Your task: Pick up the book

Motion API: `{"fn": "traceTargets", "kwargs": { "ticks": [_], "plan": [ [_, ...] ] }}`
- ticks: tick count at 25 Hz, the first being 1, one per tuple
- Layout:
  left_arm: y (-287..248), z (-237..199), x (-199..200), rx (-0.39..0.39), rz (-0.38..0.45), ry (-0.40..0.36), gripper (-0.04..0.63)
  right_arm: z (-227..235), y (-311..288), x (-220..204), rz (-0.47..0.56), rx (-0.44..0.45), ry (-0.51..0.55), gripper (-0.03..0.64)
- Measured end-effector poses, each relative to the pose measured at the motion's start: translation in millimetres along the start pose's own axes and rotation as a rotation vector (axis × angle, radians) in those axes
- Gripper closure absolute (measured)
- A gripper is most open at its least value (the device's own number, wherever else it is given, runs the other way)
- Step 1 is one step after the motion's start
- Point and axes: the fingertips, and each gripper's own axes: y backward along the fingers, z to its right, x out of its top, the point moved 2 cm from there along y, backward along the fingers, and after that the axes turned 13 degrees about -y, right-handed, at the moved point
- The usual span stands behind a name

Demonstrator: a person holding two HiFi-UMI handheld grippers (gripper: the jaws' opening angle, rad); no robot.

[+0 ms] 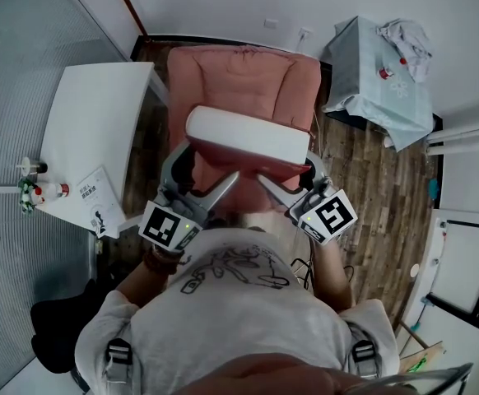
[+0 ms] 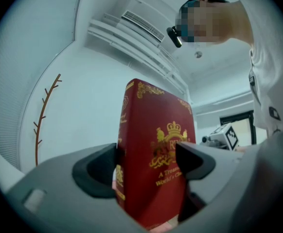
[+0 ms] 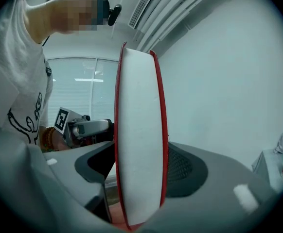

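Book [image 2: 151,120] lettering partly behind jaw.

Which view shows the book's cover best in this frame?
The left gripper view: the book stands between the jaws with its red cover, gold crest and lettering facing the camera. The right gripper view shows only its white page edge between red covers; the head view shows that edge from above.
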Motion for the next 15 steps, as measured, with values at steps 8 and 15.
{"fn": "traceTargets", "kwargs": {
  "ticks": [8, 15],
  "plan": [
    [5.5, 4.2, -0.5, -0.001, 0.002, 0.005, 0.222, -5.6, 2.5, -0.9, 0.011, -0.004, -0.003, 0.305],
    [6.5, 9.5, -3.4, -0.006, -0.003, 0.009, 0.222, -6.3, 8.0, -6.0, 0.002, -0.001, -0.003, 0.305]
  ]
}}
